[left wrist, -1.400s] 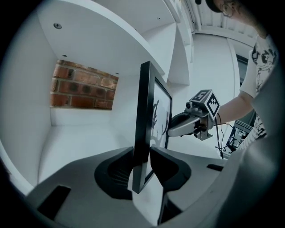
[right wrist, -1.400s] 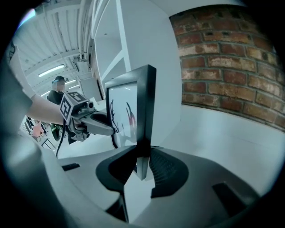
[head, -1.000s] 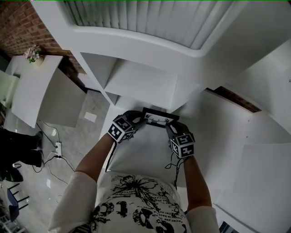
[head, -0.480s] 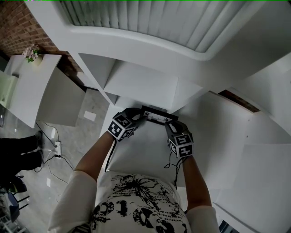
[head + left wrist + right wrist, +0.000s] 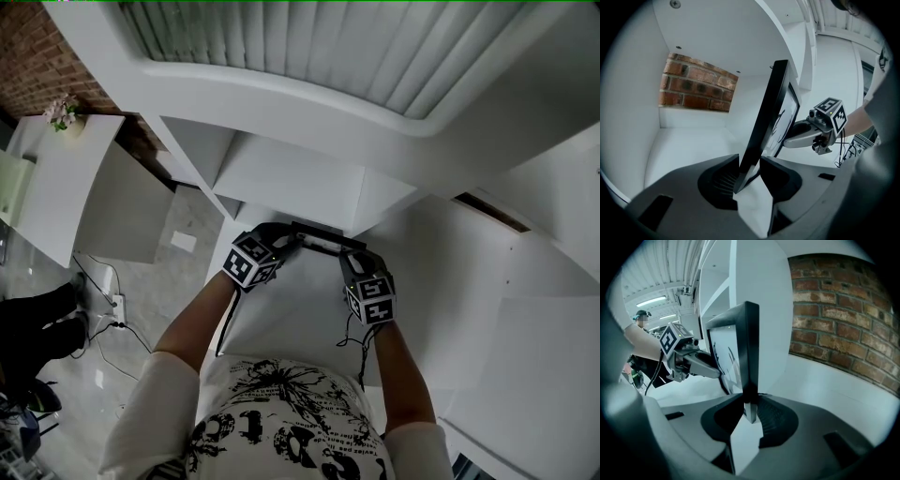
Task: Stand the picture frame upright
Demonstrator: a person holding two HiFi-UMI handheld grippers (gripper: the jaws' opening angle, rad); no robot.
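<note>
A black picture frame (image 5: pixel 323 240) with a white drawing stands nearly upright on the white shelf (image 5: pixel 300 314), edge-on in the head view. My left gripper (image 5: pixel 292 240) is at its left end and my right gripper (image 5: pixel 352 255) at its right end. In the left gripper view the frame (image 5: pixel 771 112) leans between my left gripper's (image 5: pixel 750 161) jaws, which have just been opening and sit loosely around its lower corner. In the right gripper view my right gripper (image 5: pixel 749 401) is shut on the frame's (image 5: pixel 746 348) edge.
The frame is at the mouth of a white shelf compartment with a brick back wall (image 5: pixel 696 84). A white divider (image 5: pixel 759 296) rises close behind the frame. Left of the shelf are a low white cabinet with flowers (image 5: pixel 64 111) and floor cables (image 5: pixel 117 309).
The frame has tipped up from showing its picture face to standing almost edge-on. Both grippers have stayed at its ends.
</note>
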